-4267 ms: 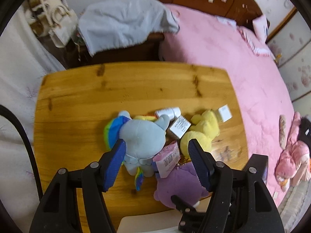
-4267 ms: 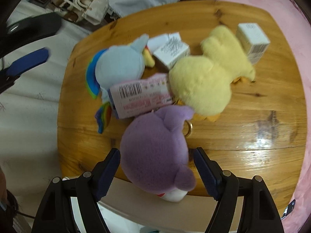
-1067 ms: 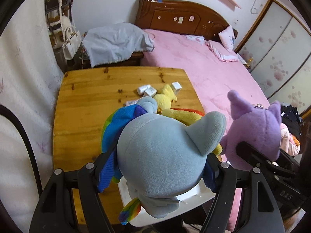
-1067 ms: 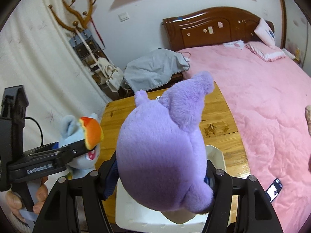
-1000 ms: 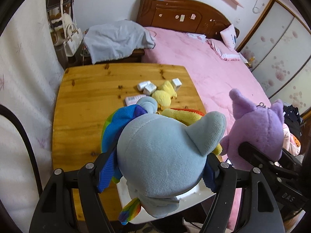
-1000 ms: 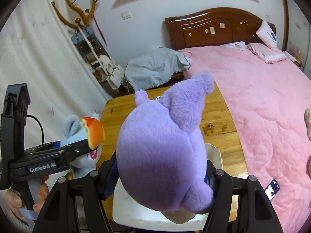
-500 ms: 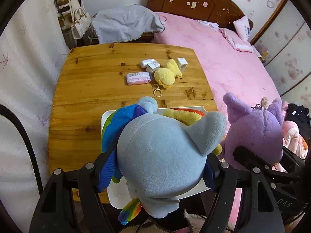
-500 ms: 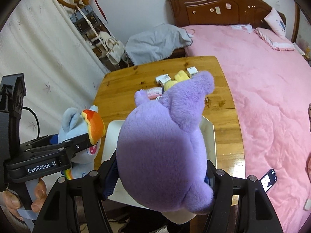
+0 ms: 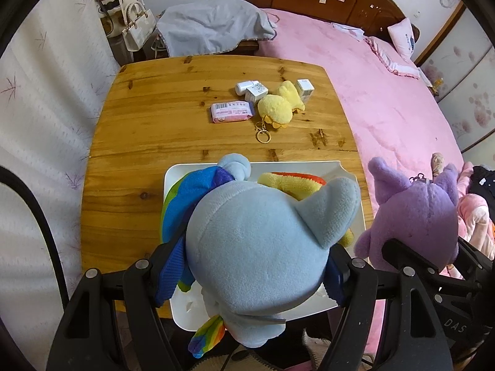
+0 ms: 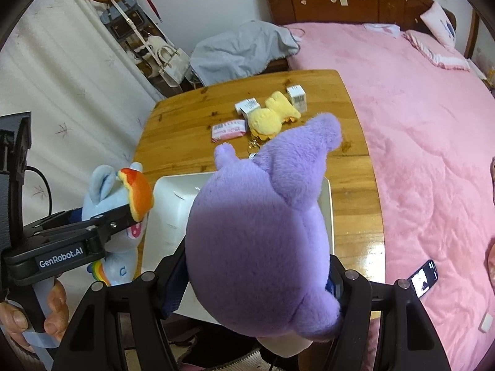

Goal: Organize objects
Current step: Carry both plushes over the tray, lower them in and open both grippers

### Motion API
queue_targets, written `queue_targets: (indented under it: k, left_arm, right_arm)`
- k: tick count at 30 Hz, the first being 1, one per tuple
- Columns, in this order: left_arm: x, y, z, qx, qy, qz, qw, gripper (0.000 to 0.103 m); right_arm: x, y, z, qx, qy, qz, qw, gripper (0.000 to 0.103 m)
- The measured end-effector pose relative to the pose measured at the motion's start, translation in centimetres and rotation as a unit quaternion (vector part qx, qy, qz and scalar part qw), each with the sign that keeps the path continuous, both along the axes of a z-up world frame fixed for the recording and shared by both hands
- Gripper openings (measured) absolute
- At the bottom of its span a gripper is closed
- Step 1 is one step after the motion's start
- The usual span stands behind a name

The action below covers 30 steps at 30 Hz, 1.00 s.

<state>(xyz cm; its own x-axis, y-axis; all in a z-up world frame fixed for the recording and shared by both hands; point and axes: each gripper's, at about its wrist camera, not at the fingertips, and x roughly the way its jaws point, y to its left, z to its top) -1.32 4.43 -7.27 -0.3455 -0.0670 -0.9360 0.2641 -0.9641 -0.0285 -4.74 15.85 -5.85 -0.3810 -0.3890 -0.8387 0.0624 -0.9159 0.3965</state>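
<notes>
A: What does the wooden table (image 9: 148, 154) carry?

B: A white tray (image 9: 173, 182) at its near edge; farther off, a yellow plush (image 9: 277, 109), a pink packet (image 9: 231, 112), small white boxes (image 9: 256, 91) and a key ring (image 9: 263, 137).

A: And the grippers?

B: The left gripper (image 9: 250, 266) is clamped on the blue pony plush (image 9: 256, 247), held over the tray. The right gripper (image 10: 253, 278) squeezes the purple plush (image 10: 256, 241) over the tray's right side.

A: The room?

B: A pink bed (image 10: 417, 123) with a dark wooden headboard (image 10: 340, 0) lies right of the table; a grey cloth (image 9: 213, 24) and handbags (image 9: 136, 26) sit beyond it, white curtains (image 10: 46, 92) to the left.
</notes>
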Motion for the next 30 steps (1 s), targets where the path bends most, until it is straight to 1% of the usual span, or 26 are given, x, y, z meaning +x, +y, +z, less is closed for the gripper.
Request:
queue_targets:
  k: [4, 12, 17, 19, 25, 30]
  left_arm:
    - [-0.1, 0.0, -0.3, 0.0, -0.006, -0.002, 1.0, 0.078]
    - [0.1, 0.5, -1.0, -0.015, -0.018, -0.011, 0.9997, 0.079]
    - [0.1, 0.5, -1.1, -0.025, -0.023, -0.013, 0.9993, 0.081]
    - [0.1, 0.4, -1.1, -0.028, -0.026, -0.014, 0.9992, 0.081]
    - [0.5, 0.5, -0.4, -0.036, -0.014, -0.016, 0.9991, 0.081]
    - [0.8, 0.7, 0.0, -0.032, -0.01, -0.017, 0.9993, 0.081]
  right_arm:
    - [-0.1, -0.3, -0.5, 0.006, -0.016, 0.005, 1.0, 0.071]
    - [-0.4, -0.9, -1.8, 0.008, -0.051, 0.007, 0.999, 0.072]
    - [-0.3, -1.0, -2.0, -0.003, -0.059, 0.008, 0.998, 0.076]
    - [-0.2, -1.1, -1.9, 0.0, -0.058, 0.007, 0.998, 0.081]
    - [0.2, -1.8, -1.5, 0.014, -0.052, 0.01, 0.998, 0.081]
    - [0.6, -1.8, -1.3, 0.014, -0.052, 0.01, 0.998, 0.081]
